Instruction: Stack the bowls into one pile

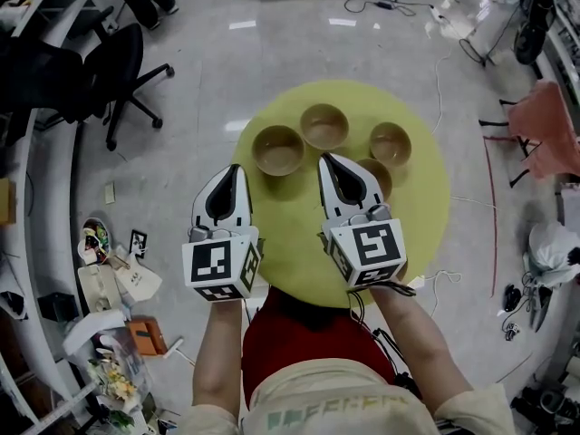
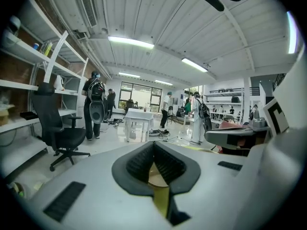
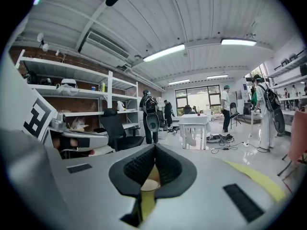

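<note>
Four brown wooden bowls stand on the round yellow table: one at the left, one at the back, one at the right, and a fourth partly hidden behind my right gripper. My left gripper hovers just short of the left bowl, its tips together and empty. My right gripper is shut too, between the left bowl and the half-hidden one. In the left gripper view, a sliver of bowl shows below the closed tips. The right gripper view likewise shows a bowl under its closed tips.
A black office chair stands on the floor to the left, and a red chair to the right. Cables trail across the floor behind the table. Bags and clutter lie at the lower left. Several people stand far off by a white table.
</note>
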`<state>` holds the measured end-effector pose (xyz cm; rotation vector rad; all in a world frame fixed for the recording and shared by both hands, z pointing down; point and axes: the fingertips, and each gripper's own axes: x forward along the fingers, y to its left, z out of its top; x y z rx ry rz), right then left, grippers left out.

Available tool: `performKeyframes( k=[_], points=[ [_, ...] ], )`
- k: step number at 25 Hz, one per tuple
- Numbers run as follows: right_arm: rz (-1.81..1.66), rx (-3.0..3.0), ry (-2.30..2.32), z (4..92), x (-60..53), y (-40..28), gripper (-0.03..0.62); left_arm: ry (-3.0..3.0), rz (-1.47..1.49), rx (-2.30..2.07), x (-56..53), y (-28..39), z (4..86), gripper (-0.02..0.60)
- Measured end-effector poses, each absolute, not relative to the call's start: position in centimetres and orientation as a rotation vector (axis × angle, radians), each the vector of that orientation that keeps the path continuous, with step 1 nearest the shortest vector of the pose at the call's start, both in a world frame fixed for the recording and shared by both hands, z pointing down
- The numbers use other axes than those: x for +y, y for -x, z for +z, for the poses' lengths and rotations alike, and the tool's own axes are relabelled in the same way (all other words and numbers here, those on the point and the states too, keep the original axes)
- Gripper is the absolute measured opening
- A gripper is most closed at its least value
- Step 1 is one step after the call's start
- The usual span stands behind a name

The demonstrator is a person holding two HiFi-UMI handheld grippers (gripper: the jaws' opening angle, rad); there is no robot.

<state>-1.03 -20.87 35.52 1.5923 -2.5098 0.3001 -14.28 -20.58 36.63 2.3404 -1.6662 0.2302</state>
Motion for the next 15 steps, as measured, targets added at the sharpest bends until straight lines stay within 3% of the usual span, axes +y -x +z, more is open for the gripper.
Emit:
performKeyframes(
  k=[15],
  points=[
    [0.241, -2.585, -1.552, 33.2, -15.0, 0.0, 0.035, -2.396, 0.207, -1.731, -14.2, 13.7, 32.9, 0.023]
  ],
)
